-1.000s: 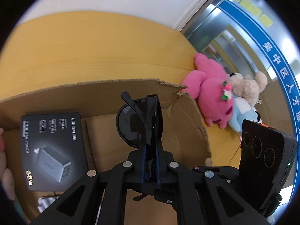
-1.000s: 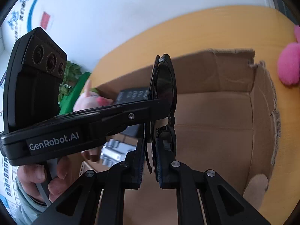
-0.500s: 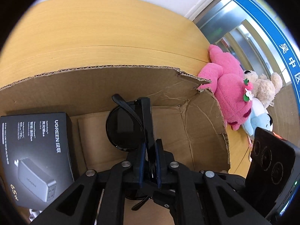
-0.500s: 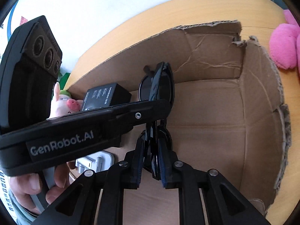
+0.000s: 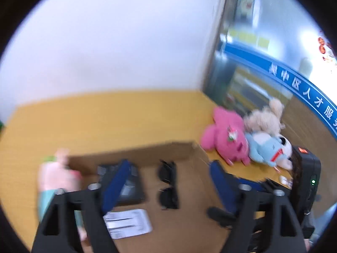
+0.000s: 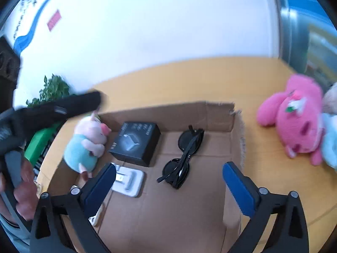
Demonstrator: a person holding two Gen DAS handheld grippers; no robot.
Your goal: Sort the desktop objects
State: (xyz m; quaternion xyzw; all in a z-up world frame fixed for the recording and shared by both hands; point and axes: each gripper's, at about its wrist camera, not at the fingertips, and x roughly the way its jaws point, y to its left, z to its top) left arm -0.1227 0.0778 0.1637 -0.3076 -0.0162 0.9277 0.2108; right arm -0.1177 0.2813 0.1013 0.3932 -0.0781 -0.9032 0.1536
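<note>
Black sunglasses (image 6: 185, 158) lie folded on the floor of an open cardboard box (image 6: 236, 139); they also show in the left wrist view (image 5: 168, 183). My right gripper (image 6: 168, 181) is open and empty, raised above the box. My left gripper (image 5: 168, 181) is open and empty, also raised above the box (image 5: 134, 154). The left gripper's body (image 6: 59, 109) shows at the left of the right wrist view.
In the box lie a black charger box (image 6: 134, 143), a white item (image 6: 128, 179) and a pig plush (image 6: 86, 145). Pink (image 6: 294, 122), blue (image 5: 265, 149) and beige (image 5: 265, 118) plush toys lie on the yellow table (image 6: 189, 80) right of the box. A green plant (image 6: 50, 88) stands at left.
Both grippers were shut on the sunglasses and lowered them into the box. Now both have opened, let go and pulled up and back; the sunglasses lie on the box floor.
</note>
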